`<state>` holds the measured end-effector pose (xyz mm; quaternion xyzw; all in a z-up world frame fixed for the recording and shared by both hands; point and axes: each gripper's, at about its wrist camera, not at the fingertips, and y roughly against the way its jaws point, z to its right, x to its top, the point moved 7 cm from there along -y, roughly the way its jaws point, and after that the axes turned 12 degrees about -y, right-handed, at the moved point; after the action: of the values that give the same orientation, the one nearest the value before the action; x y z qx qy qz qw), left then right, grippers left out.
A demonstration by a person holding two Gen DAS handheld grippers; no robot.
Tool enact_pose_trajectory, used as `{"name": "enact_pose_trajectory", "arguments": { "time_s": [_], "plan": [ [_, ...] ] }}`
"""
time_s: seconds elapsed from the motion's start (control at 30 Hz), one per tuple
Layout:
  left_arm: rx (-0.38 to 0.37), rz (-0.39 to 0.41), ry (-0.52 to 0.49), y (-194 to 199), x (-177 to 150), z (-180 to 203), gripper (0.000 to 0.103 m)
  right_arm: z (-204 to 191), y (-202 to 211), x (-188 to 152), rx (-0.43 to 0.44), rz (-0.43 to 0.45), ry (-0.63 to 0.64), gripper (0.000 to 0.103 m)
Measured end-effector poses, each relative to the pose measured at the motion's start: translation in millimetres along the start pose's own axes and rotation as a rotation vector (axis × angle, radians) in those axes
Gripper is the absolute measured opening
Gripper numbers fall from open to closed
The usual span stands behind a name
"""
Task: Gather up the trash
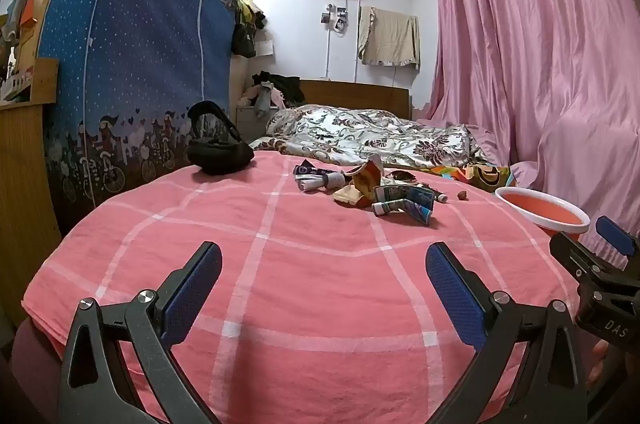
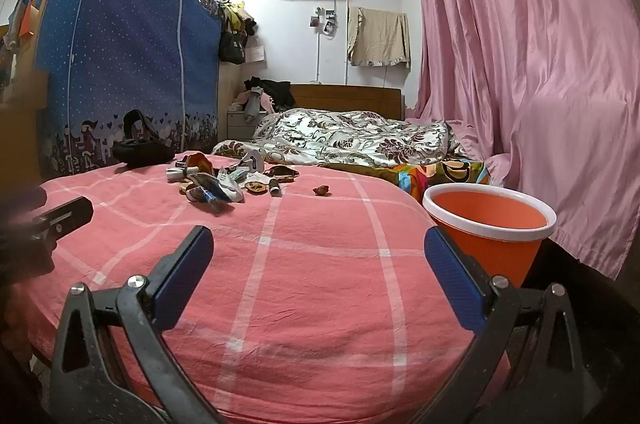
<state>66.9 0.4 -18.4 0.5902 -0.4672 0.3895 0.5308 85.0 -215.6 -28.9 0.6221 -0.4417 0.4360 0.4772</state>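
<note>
A pile of trash [image 1: 376, 190], made of crumpled wrappers, paper and peel, lies on the pink checked bedsheet [image 1: 280, 284], far ahead of both grippers. It also shows in the right wrist view [image 2: 224, 180], with a small brown scrap [image 2: 322, 190] lying apart to its right. An orange bin with a white rim [image 2: 490, 224] stands beside the bed at the right; it also shows in the left wrist view [image 1: 540, 210]. My left gripper [image 1: 324, 276] is open and empty above the near sheet. My right gripper [image 2: 318, 264] is open and empty, close to the bin.
A black bag [image 1: 218, 148] sits on the bed's far left. A flowered quilt [image 1: 368, 136] lies bunched behind the trash. A blue fabric wardrobe [image 1: 132, 64] stands at the left and pink curtains [image 1: 540, 44] hang at the right.
</note>
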Motion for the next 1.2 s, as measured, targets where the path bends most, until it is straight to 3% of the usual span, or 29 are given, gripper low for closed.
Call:
{"name": "enact_pose_trajectory", "arguments": {
  "time_s": [1.2],
  "plan": [
    [0.0,-0.011,-0.005,2.0,-1.1,5.8,0.1,-0.4,-0.5,-0.5,0.001,0.001,-0.004,0.103]
  ]
}}
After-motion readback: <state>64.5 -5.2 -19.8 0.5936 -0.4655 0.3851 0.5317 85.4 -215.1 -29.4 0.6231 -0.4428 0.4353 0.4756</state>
